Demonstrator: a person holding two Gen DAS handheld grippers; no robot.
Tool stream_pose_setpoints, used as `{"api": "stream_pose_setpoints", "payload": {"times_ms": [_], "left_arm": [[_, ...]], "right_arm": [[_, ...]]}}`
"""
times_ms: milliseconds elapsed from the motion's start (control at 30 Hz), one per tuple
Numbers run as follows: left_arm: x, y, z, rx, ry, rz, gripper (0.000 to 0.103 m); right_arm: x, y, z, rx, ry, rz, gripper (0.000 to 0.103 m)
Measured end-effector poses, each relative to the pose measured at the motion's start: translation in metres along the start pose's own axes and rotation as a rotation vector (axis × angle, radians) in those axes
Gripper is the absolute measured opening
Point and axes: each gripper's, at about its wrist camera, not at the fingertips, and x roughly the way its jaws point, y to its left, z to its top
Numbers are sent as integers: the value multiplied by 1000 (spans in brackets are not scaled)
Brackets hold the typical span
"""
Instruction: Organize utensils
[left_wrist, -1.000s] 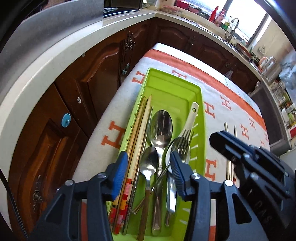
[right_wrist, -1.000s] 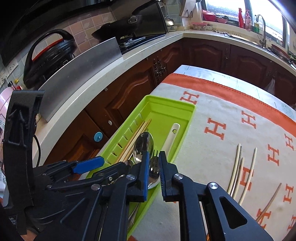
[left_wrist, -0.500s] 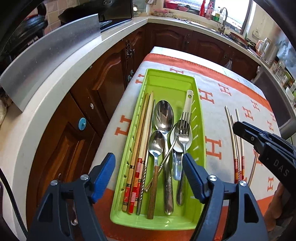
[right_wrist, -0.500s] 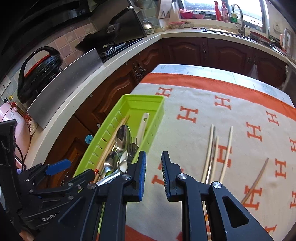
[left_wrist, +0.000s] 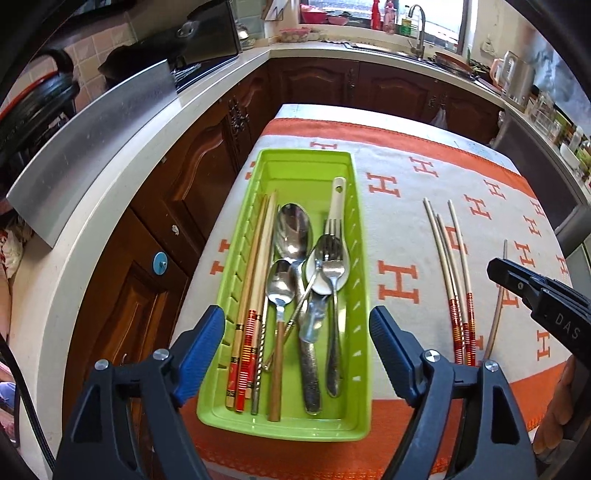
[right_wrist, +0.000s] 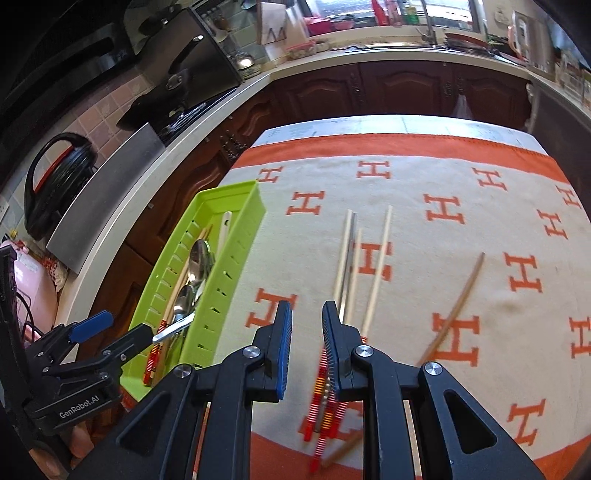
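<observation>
Fingers (left_wrist: 207, 354) of the left gripper (left_wrist: 297, 347) have spread wider over the tray (left_wrist: 360, 398).

Left claw (left_wrist: 297, 354): black angular frame, blue ribbed pads (left_wrist: 201, 349), silver screws, white "GenRobot.AI" lettering. Right claw (right_wrist: 307, 345): same black frame, blue ribbed pads (right_wrist: 285, 347), silver screws, "DAS" marking; bare fingers behind.

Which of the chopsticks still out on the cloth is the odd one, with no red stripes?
The plain brown chopstick, lying alone and slanted to the right of the striped chopsticks; those are pale with red-banded handles.
</observation>
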Motion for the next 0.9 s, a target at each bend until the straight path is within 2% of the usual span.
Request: {"api": "stream_pose_setpoints", "payload": {"times_ms": [433, 900], "left_arm": [[-9, -47, 4, 91, -3, -7, 80], [9, -113, 19, 185, 31, -88, 80]], "right_arm": [[-18, -65, -20, 128, -15, -23, 17], [-20, -116, -40, 231, -20, -23, 17]]}}
